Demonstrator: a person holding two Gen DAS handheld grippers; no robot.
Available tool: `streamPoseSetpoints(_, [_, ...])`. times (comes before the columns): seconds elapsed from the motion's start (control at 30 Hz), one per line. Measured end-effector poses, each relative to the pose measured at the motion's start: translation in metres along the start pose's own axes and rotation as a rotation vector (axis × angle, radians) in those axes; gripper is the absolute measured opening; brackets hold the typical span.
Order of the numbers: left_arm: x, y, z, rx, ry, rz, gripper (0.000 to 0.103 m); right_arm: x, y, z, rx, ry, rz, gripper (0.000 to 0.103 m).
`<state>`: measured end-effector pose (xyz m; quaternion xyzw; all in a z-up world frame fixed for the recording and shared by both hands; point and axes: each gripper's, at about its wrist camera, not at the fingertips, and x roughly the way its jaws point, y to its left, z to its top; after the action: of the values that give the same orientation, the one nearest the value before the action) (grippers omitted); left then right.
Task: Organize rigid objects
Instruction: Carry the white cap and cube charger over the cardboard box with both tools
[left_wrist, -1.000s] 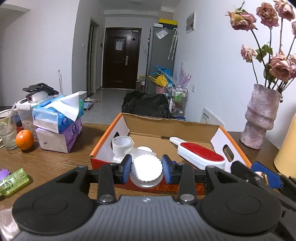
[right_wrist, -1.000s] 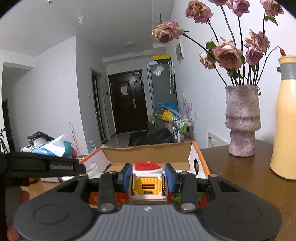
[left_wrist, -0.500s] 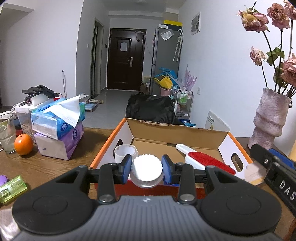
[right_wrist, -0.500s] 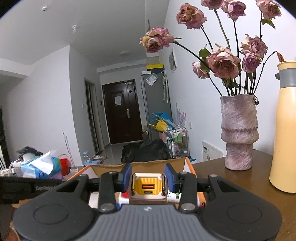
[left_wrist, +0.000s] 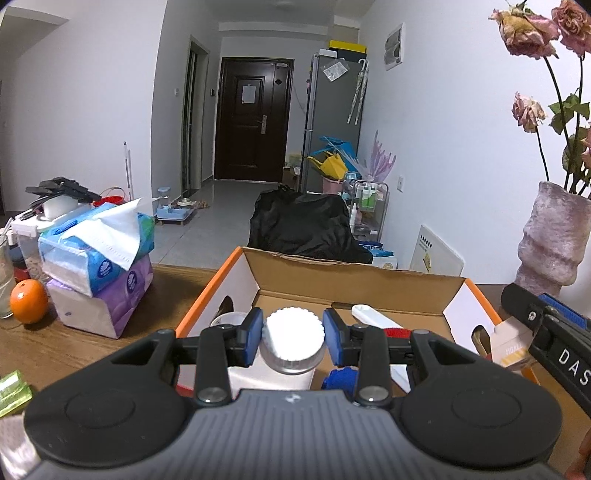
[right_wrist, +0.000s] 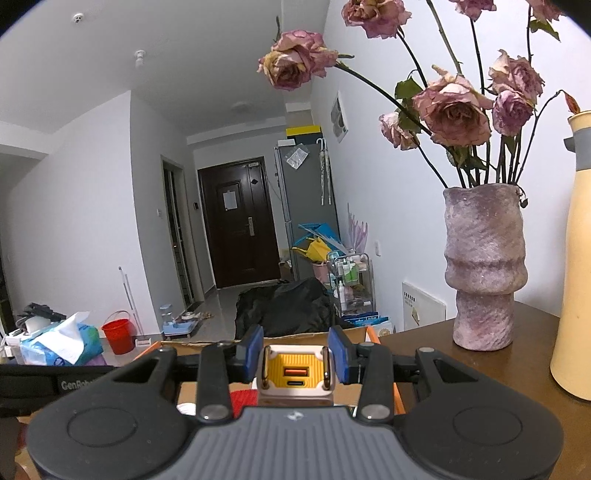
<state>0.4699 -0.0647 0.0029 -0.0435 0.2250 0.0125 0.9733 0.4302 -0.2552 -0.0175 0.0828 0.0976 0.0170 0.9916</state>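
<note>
Left tool (left_wrist: 293, 341) pinches a white ribbed-cap bottle (left_wrist: 291, 339) over the orange cardboard box (left_wrist: 373, 280) on the tabletop (left_wrist: 74, 354). Right tool (right_wrist: 296, 356) pinches a yellow charger plug (right_wrist: 295, 373) above the box's right end; lint brush (left_wrist: 373, 317) lies inside.

My left gripper (left_wrist: 293, 341) clamps a white bottle (left_wrist: 291, 347) by its ribbed cap, held over the near edge of the open cardboard box (left_wrist: 354, 280). Inside the box: red-faced brush (left_wrist: 384, 326). Right gripper (left_wrist: 546, 332) at box's right side. Orange (left_wrist: 28, 301) and tissue packs (left_wrist: 96, 254) stand left on the table (left_wrist: 74, 350).
</note>
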Motion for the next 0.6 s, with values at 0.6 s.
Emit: streamPoseSetpoints(0.6, [0.037, -0.009, 0.003, 0.039, 0.005, 0.035, 0.037, 0.043, -0.002, 0.004, -0.006, 0.037, 0.013, 0.038])
